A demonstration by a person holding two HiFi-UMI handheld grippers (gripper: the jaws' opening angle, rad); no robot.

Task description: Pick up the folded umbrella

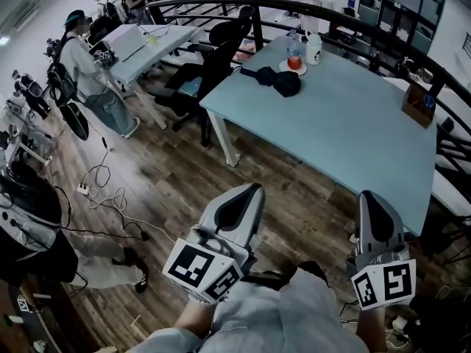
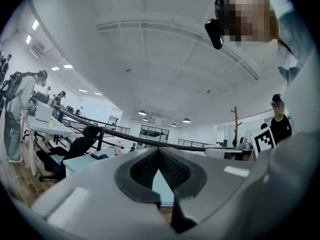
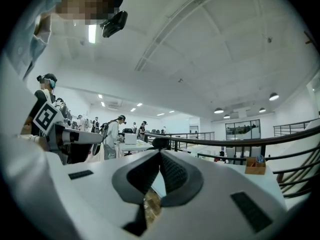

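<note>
The folded black umbrella [image 1: 274, 78] lies on the far left part of the pale blue table [image 1: 346, 131], beside a bottle [image 1: 294, 54] and a white mug [image 1: 314, 48]. Both grippers are held level over the wooden floor, short of the table's near edge and well away from the umbrella. The left gripper [image 1: 254, 190] is shut with nothing between its jaws, and the right gripper [image 1: 366, 197] is likewise shut and empty. In the left gripper view the umbrella [image 2: 97, 155] shows small and far beyond the closed tips [image 2: 159, 151]. The right gripper view shows its tips [image 3: 160, 153] touching; no umbrella is visible there.
A wooden box [image 1: 417, 103] stands at the table's right edge. Black office chairs [image 1: 213, 57] stand left of the table, and a dark curved railing [image 1: 331, 13] runs behind it. People [image 1: 85, 65] stand at a second table on the left. Cables [image 1: 103, 190] lie on the floor.
</note>
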